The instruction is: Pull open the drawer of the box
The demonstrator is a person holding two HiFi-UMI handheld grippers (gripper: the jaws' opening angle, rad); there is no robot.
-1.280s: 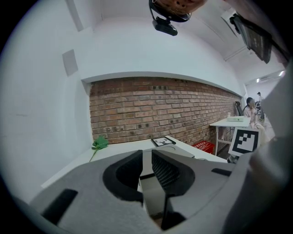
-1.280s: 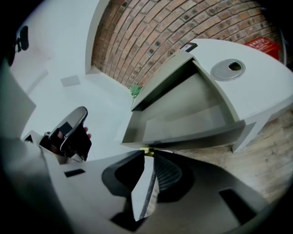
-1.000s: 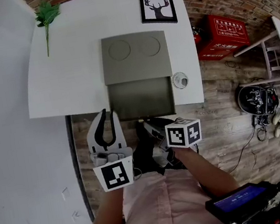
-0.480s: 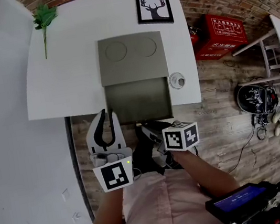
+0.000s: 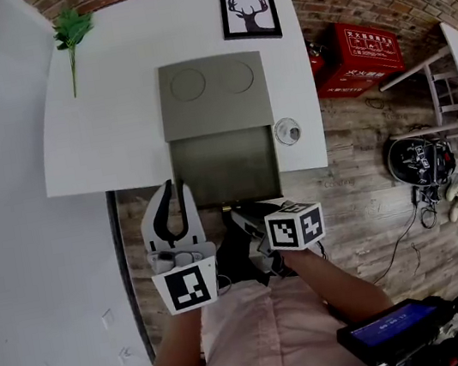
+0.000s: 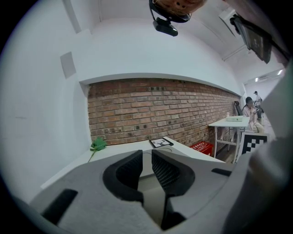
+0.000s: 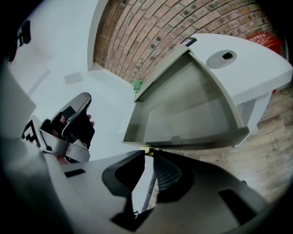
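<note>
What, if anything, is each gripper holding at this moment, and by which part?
The right gripper pinches the small yellow pull on the open drawer's front edge; the left gripper holds nothing.

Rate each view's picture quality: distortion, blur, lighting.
Head view: fisheye bows the table edges; even light, sharp. Left gripper view: black round vignette, wall sharp, fingers soft. Right gripper view: tilted, drawer crisp, fingers and handle soft, no glare.
</note>
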